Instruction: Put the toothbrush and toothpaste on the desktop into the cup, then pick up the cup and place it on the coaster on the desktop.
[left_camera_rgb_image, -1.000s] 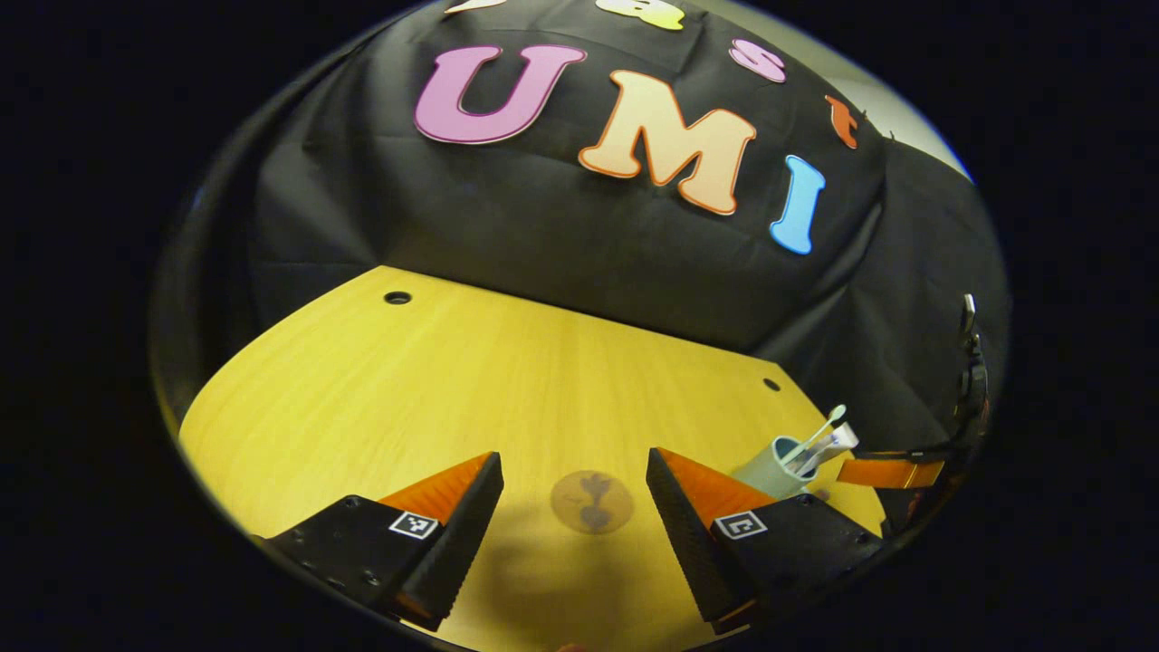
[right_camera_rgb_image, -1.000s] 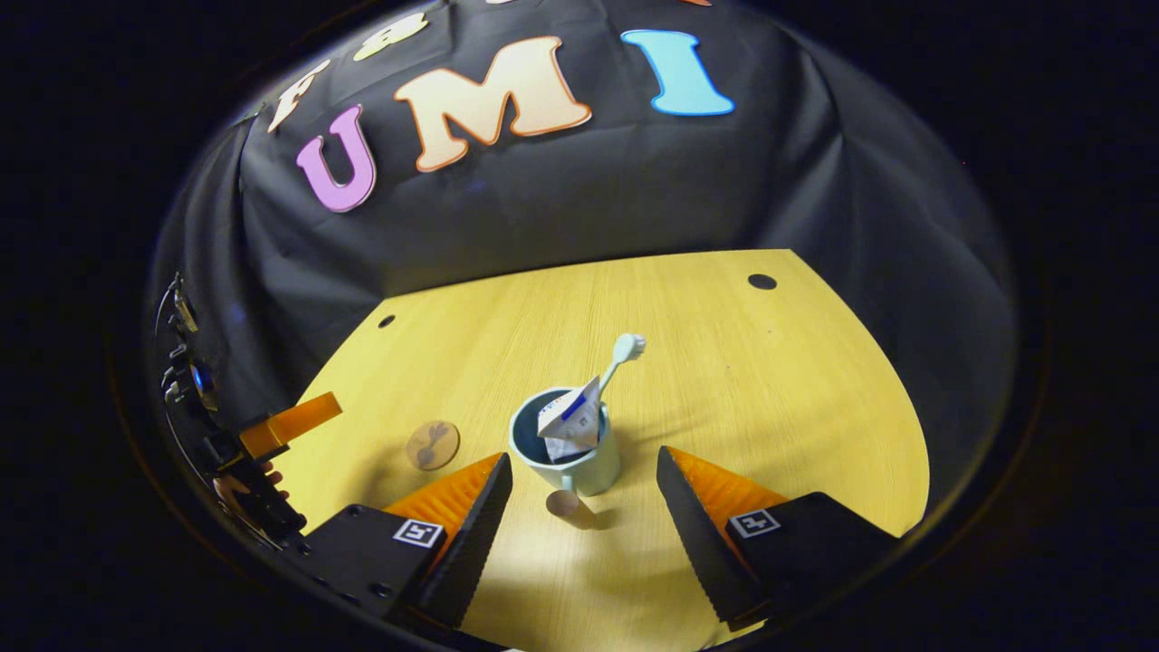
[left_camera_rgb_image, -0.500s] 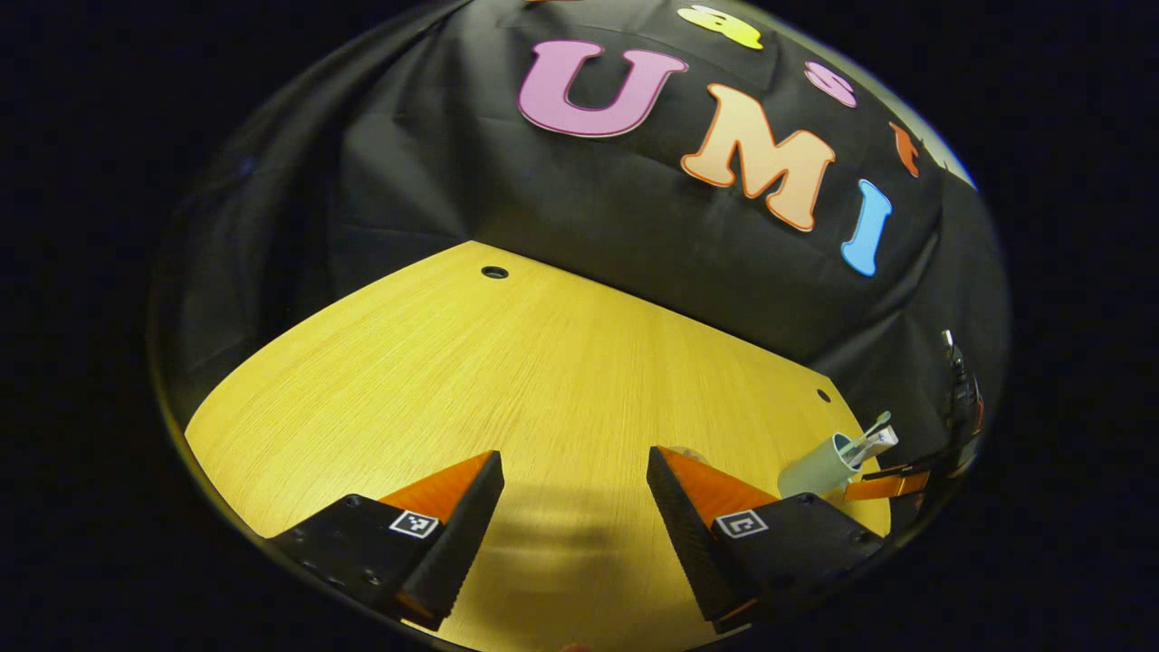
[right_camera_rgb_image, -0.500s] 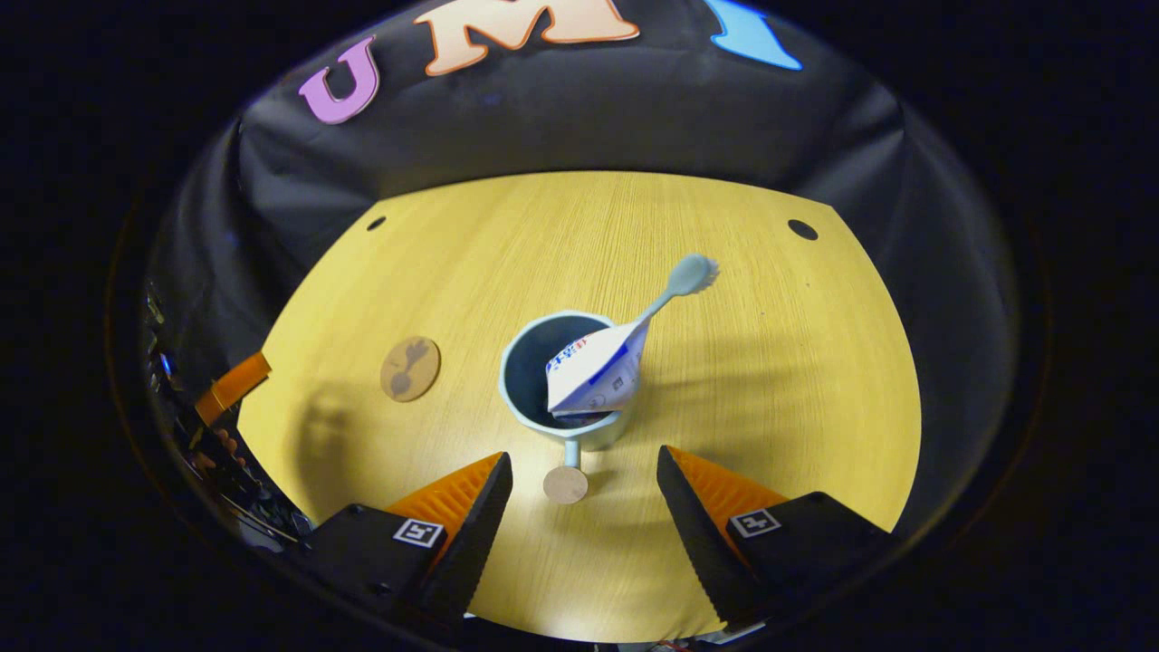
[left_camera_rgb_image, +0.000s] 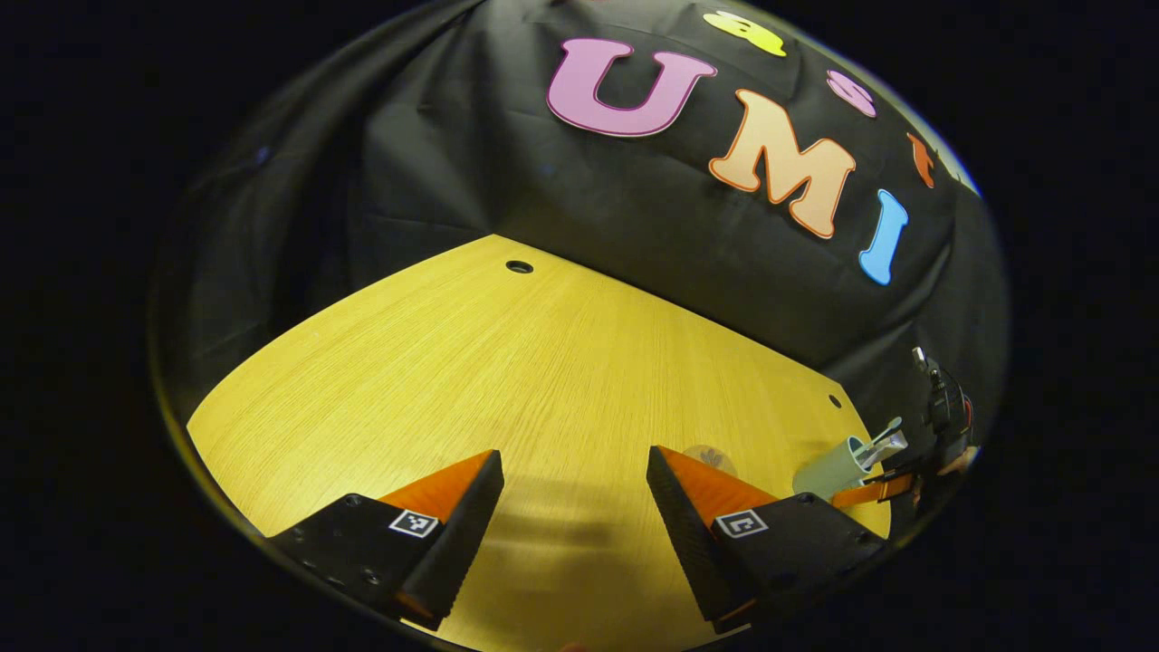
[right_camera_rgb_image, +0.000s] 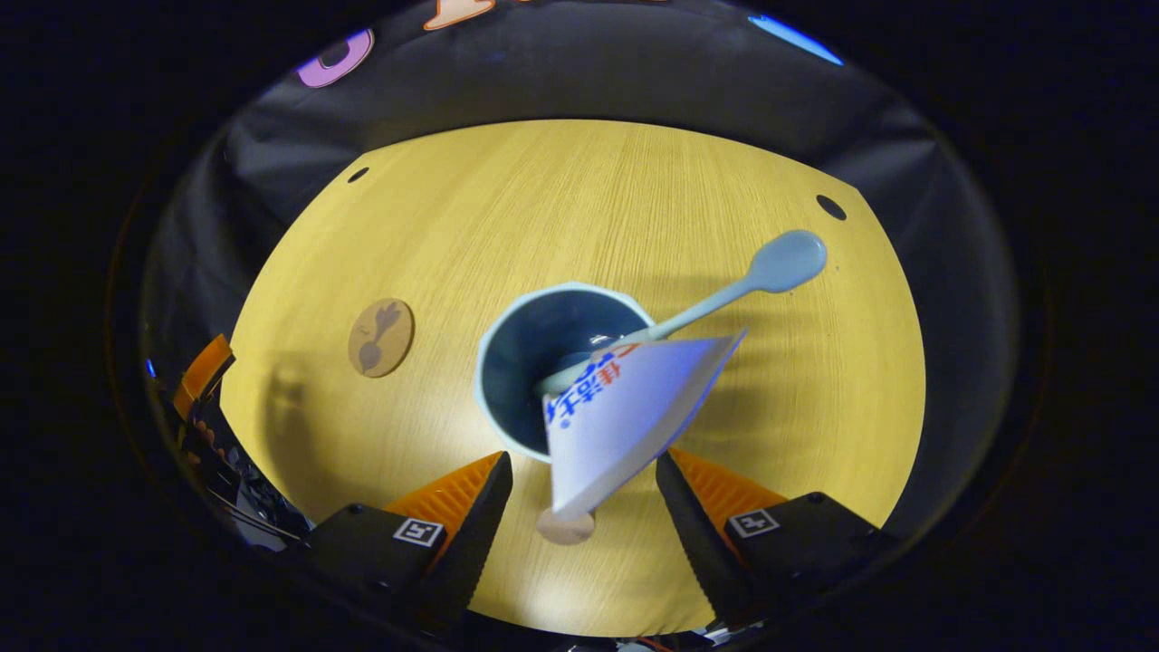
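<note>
I see the desktop (right_camera_rgb_image: 435, 235) spread under both claws. In the right gripper view my right gripper (right_camera_rgb_image: 579, 507) stands wide open, holding nothing, with the cup (right_camera_rgb_image: 507, 362) just ahead between its fingers, toothpaste (right_camera_rgb_image: 625, 412) and toothbrush (right_camera_rgb_image: 770, 272) leaning out of it. The coaster (right_camera_rgb_image: 381, 337) lies apart, to the cup's left. My left gripper (left_camera_rgb_image: 575, 507) is open and empty over bare wood.

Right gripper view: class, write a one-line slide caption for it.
Open right gripper above the cup holding toothbrush and toothpaste; coaster apart on the desktop.
</note>
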Motion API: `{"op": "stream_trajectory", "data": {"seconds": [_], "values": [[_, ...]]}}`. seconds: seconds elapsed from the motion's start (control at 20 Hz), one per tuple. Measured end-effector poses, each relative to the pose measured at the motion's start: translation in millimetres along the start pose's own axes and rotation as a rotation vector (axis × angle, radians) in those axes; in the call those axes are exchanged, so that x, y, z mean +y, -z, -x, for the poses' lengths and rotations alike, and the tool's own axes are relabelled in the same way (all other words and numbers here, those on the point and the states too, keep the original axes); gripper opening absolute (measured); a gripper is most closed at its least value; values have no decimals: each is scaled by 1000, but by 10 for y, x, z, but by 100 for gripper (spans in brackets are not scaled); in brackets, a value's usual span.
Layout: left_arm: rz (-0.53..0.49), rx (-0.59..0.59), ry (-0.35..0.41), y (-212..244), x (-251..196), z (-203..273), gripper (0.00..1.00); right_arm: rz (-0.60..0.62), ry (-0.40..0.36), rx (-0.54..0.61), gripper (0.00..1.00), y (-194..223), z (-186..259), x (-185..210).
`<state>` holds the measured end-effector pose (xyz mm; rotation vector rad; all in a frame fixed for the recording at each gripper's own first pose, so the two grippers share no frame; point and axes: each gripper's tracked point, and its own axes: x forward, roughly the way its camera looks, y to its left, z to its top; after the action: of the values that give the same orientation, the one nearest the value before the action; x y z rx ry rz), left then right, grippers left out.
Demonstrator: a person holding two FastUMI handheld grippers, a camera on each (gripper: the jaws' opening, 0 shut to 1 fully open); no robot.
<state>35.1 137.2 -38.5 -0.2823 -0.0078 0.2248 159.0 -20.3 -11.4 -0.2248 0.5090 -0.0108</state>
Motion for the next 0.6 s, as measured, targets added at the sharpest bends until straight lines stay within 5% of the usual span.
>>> {"op": "stream_trajectory", "data": {"seconds": [0.15, 0.2, 0.25, 0.45, 0.6], "values": [[27, 25, 12, 62, -18, 2, 95, -9, 11, 20, 82, 0, -39, -35], [39, 29, 21, 77, -34, -7, 94, -12, 2, 29, 65, 13, -47, -13], [48, 34, 23, 89, -39, -24, 94, -5, -6, 38, 69, 29, -54, 7], [52, 42, 35, 97, -71, -41, 94, 35, 5, 77, 27, 82, -90, 21], [55, 55, 53, 113, -116, -57, 94, 31, 16, 83, 25, 85, -86, 16]]}}
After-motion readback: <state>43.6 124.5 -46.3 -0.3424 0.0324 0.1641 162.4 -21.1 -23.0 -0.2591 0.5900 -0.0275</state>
